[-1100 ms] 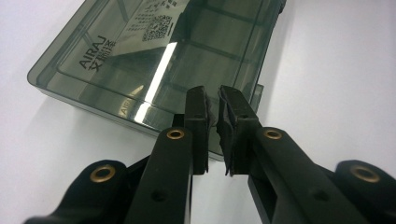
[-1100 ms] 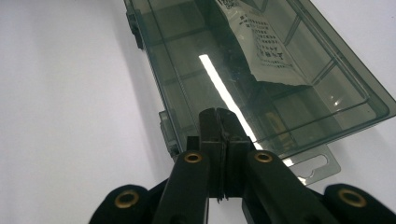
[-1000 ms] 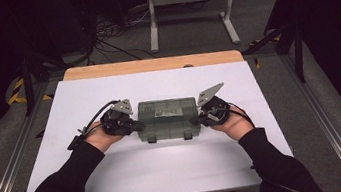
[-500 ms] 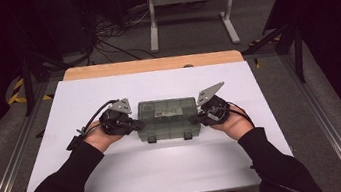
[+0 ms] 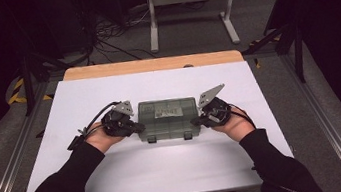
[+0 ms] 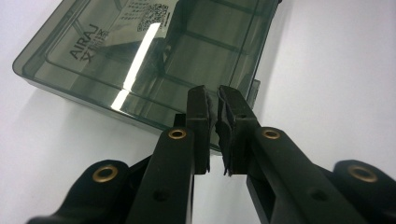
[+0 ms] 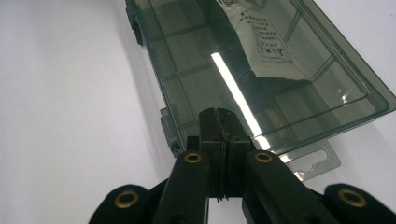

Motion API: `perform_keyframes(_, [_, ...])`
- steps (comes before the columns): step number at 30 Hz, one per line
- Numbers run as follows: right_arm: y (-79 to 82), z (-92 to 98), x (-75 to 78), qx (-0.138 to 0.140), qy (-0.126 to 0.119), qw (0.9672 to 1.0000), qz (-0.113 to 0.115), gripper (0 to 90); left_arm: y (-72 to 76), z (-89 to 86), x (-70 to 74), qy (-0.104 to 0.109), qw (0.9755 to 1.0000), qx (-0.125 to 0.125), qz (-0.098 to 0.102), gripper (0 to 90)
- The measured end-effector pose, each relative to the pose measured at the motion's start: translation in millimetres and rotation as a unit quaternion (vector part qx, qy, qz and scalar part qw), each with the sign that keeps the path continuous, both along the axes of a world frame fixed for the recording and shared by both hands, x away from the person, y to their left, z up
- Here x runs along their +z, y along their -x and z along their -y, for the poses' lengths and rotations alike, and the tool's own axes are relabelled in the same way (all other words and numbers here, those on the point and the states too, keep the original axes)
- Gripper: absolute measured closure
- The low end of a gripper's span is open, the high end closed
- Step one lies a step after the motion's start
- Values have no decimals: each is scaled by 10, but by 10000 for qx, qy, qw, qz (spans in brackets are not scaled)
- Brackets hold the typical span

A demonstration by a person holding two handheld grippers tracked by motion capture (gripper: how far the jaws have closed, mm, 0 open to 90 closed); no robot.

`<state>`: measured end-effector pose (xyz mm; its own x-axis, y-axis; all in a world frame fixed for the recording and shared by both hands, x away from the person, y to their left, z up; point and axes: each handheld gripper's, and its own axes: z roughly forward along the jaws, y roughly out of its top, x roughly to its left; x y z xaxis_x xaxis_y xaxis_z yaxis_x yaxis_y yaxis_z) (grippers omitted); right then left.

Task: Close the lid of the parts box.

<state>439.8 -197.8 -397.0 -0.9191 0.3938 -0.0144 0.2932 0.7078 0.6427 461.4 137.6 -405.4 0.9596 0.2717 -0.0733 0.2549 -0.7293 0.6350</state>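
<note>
A smoky transparent compartment box [image 5: 169, 116] lies flat and closed on the white table, with a printed label under its lid and two latches on its near side. My left gripper [image 5: 137, 128] is shut, its tips against the box's left end. In the left gripper view the jaws [image 6: 213, 95] meet at the edge of the box [image 6: 140, 56] with nothing between them. My right gripper [image 5: 197, 121] is shut too, pressed to the right end. The right gripper view has its closed tips [image 7: 218, 114] at the rim of the box [image 7: 261, 70], beside a hang tab [image 7: 313, 163].
The white tabletop [image 5: 170, 177] stretches wide in front of the box and to both sides. A wooden strip [image 5: 154, 64] runs along the far edge. Beyond it, a metal stand [image 5: 190, 2] and cables [image 5: 109, 34] are on the floor.
</note>
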Motion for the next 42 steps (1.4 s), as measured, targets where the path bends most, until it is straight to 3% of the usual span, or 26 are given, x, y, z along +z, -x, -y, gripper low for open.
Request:
perform_keyframes(5, [11,21,-23,-27,-9,10000,-27,896,16,4,3,-35,10000,17,57,836])
perform_keyframes(14, [52,69,-54,-33,-117,9998,142,900,48,-1,-22,33,9997,86,218,870])
perform_keyframes(24, [84,109,-96,-136,-333,9991,208,900,78,-5,-34,55,9993,190,316,895])
perform_keyframes(29, [73,102,-79,-179,-321,9992,125,900,89,-9,-42,163,9991,245,305,851])
perform_keyframes(31, [76,100,-65,-163,-422,9989,134,900,99,-15,-33,223,9988,248,348,841])
perform_keyframes(42, [87,71,34,-127,-628,9975,287,899,142,-76,57,492,9971,312,480,760])
